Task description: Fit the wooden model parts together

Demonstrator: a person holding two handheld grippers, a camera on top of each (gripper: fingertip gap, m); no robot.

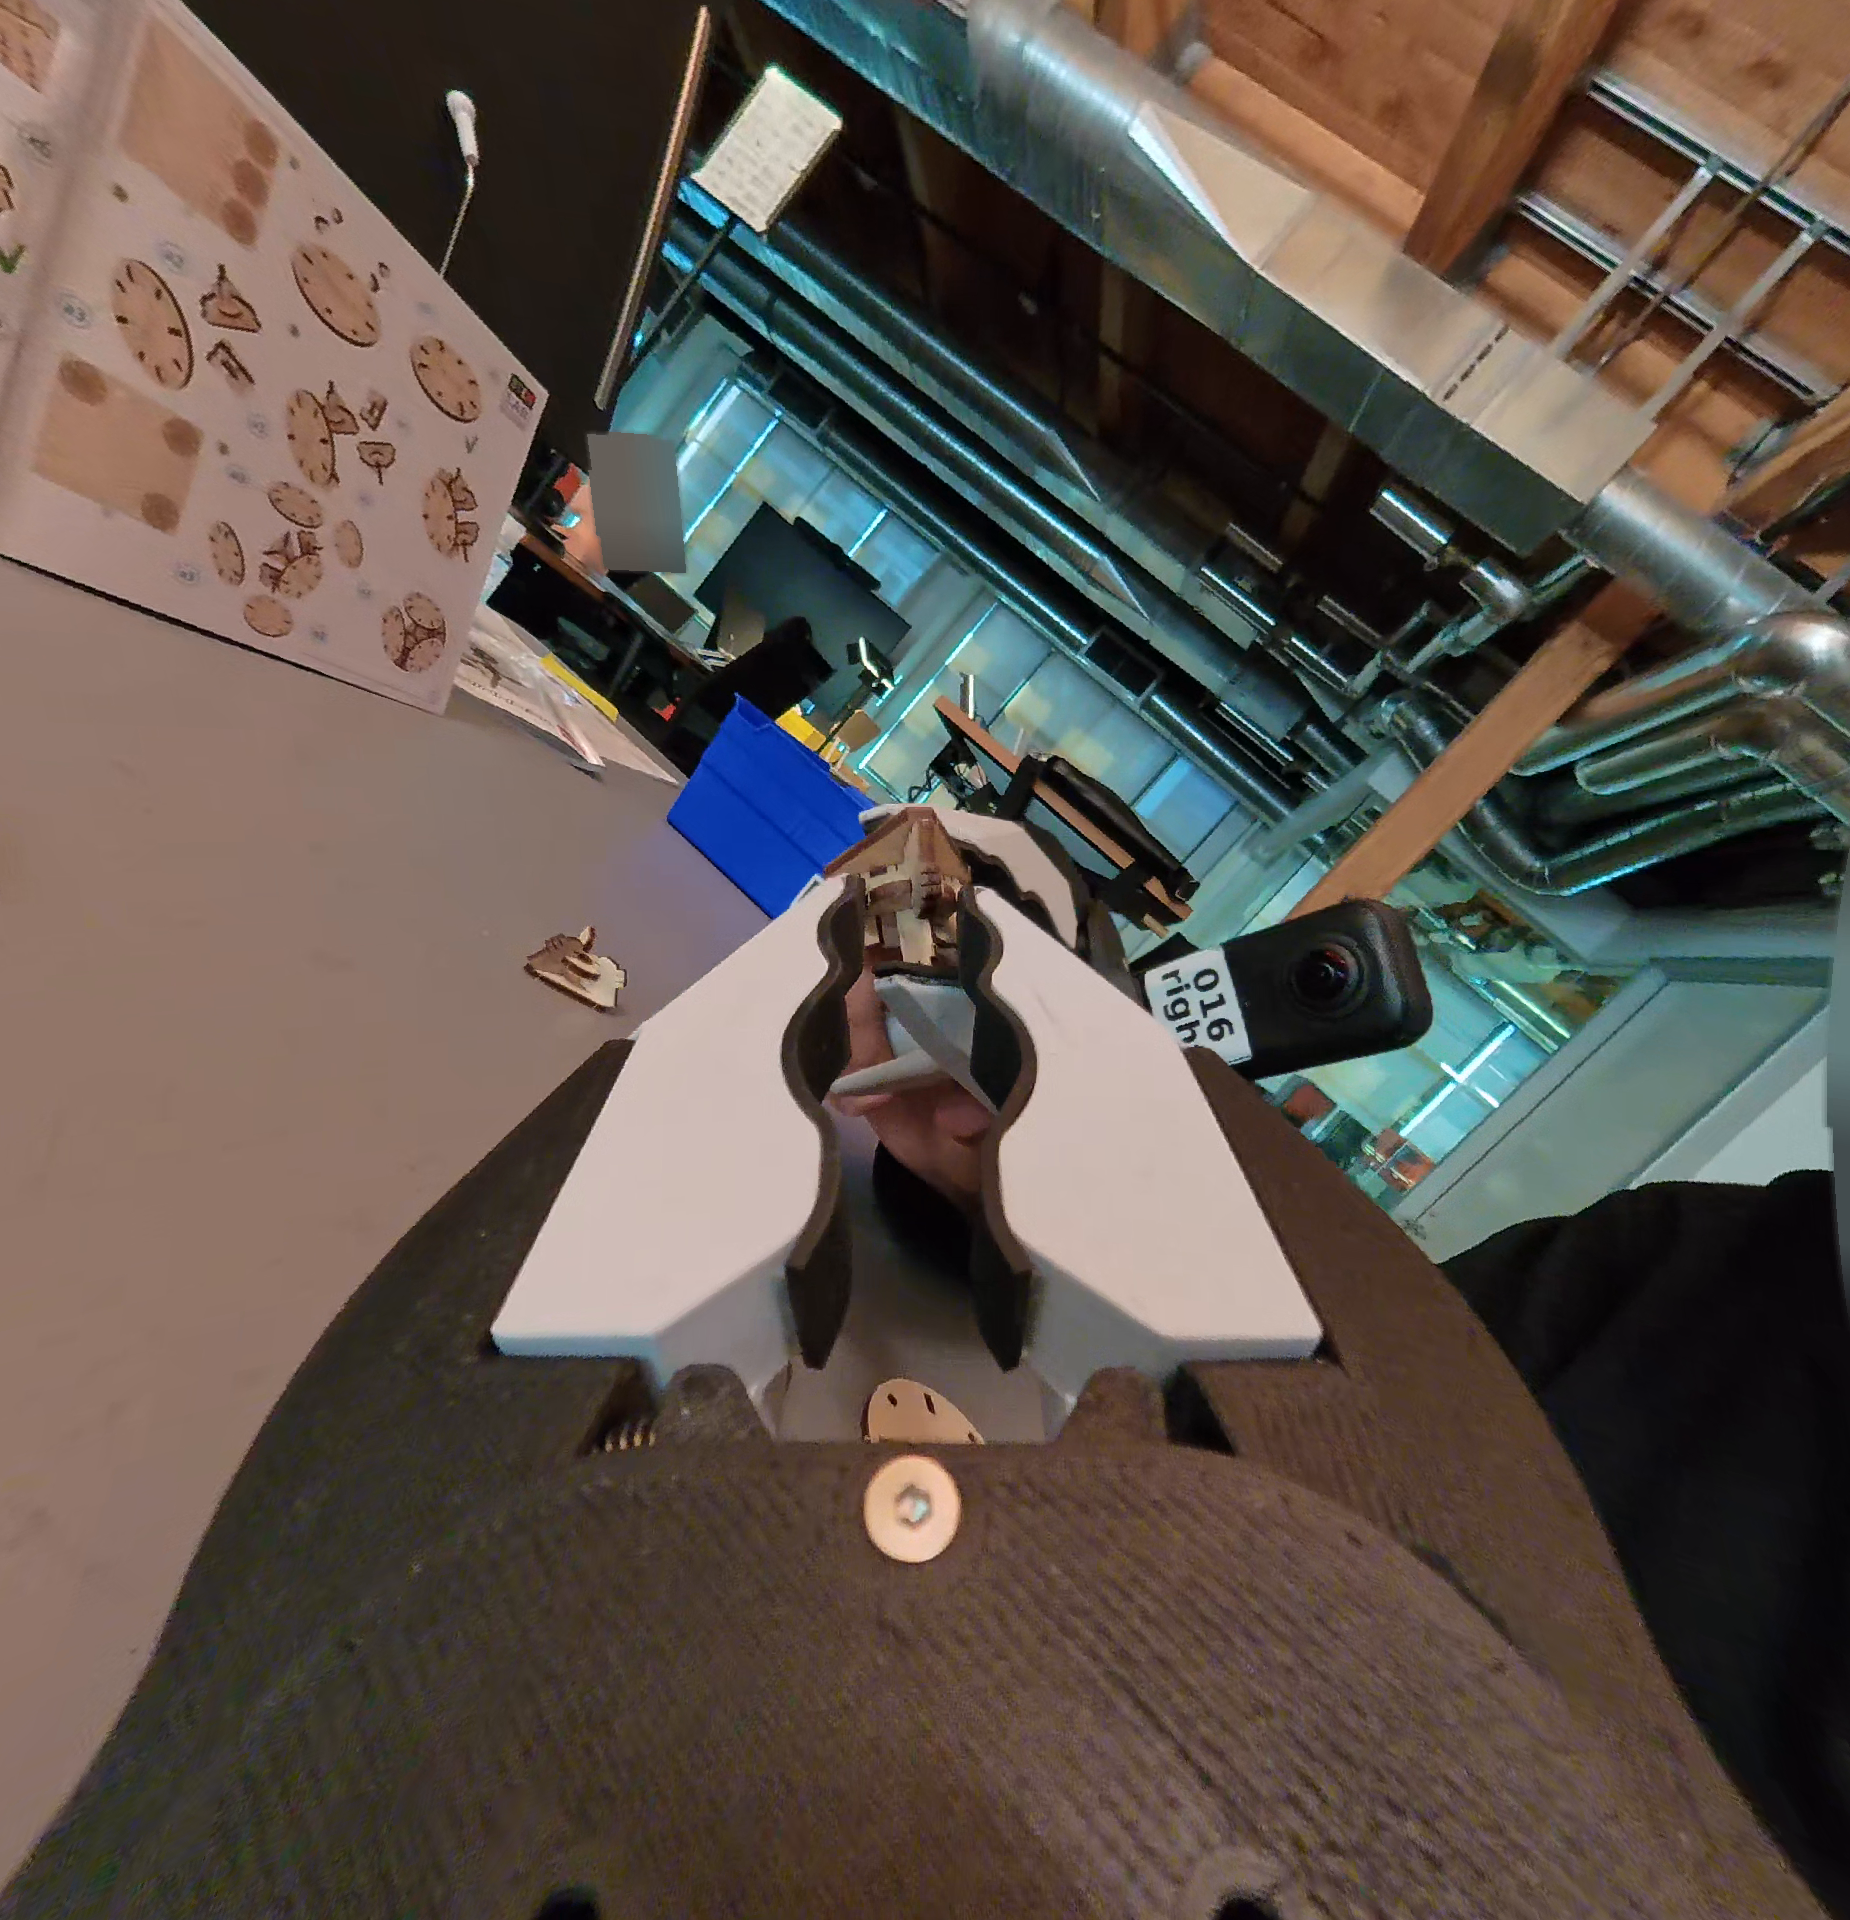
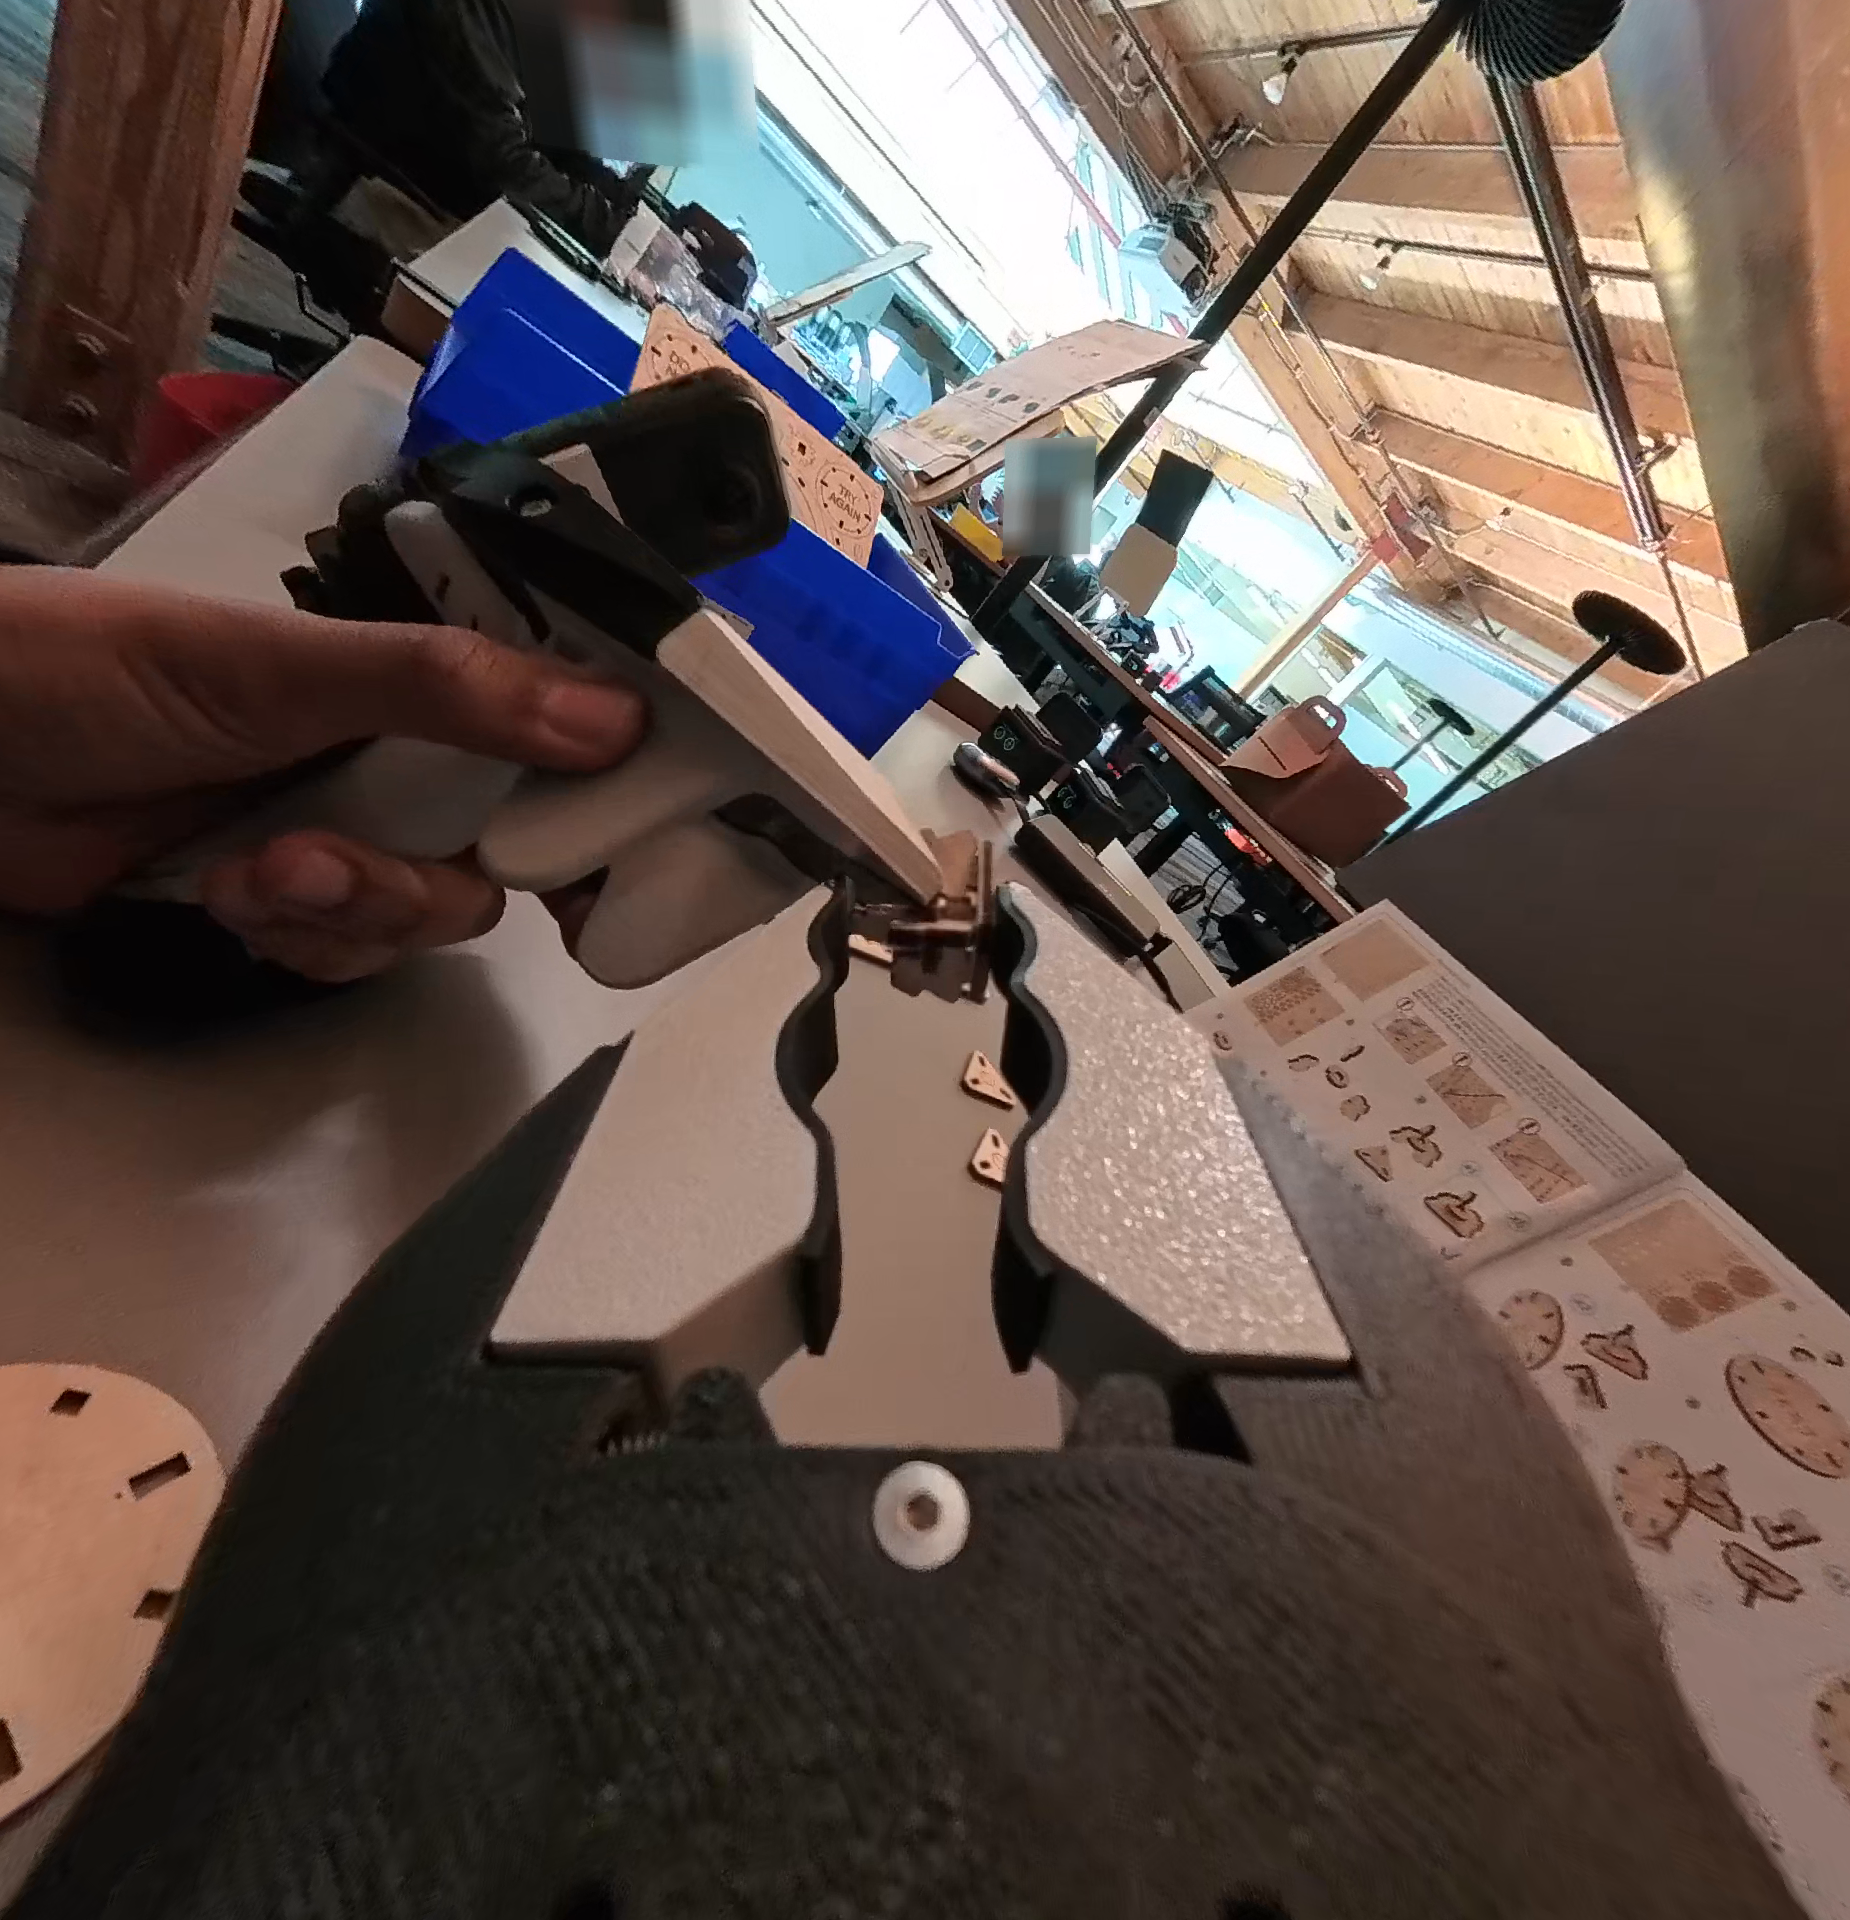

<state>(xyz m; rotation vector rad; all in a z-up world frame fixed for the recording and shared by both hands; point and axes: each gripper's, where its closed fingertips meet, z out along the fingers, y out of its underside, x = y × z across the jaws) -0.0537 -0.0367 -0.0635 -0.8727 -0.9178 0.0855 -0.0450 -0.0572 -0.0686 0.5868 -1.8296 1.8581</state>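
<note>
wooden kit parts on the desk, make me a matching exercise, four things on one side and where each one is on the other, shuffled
Things
1. small wooden assembly
2. blue bin
3. large round wooden disc
4. two small wooden triangles

Places
A. on the table, seen between the right tool's fingers
B. at the tips of both tools
C. at the table's far edge
D. on the table at the lower left of the right wrist view

Pairs: 1-B, 2-C, 3-D, 4-A
</note>
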